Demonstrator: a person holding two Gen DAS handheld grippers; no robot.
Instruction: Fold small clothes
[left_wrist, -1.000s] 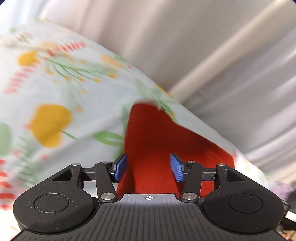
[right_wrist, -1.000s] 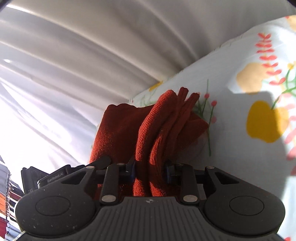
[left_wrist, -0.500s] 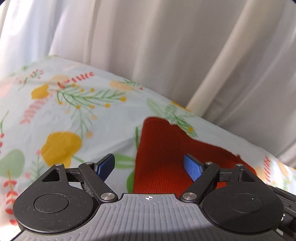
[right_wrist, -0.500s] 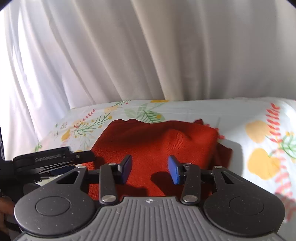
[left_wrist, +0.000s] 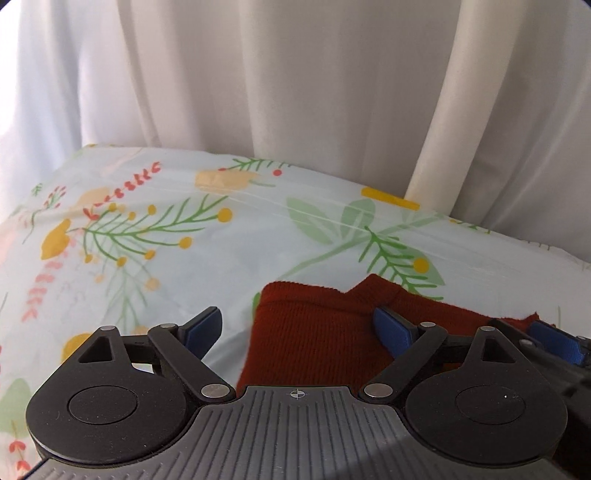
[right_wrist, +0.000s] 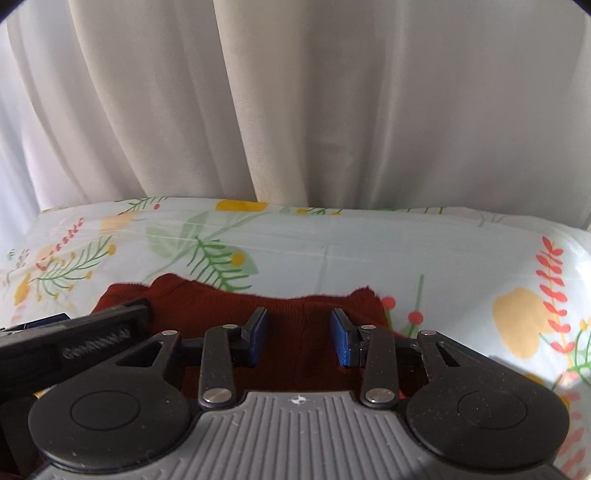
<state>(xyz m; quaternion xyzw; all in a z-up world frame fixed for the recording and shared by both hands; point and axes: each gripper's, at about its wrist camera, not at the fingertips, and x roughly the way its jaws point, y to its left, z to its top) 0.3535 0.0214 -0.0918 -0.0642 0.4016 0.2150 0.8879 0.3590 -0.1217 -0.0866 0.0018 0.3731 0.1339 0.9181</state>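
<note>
One red knit garment on one floral sheet; two grippers, left and right, jaws apart, empty

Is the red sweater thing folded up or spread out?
Folded, it seems: the red knit garment lies flat as a compact block on the floral sheet, neither open gripper holding it.

One red garment, two claws.

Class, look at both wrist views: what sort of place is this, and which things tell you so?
Probably a bedroom or similar home room: a floral-printed pale blue sheet covers a soft surface, white pleated curtains hang behind it, and a red knitted garment lies on the sheet.
</note>
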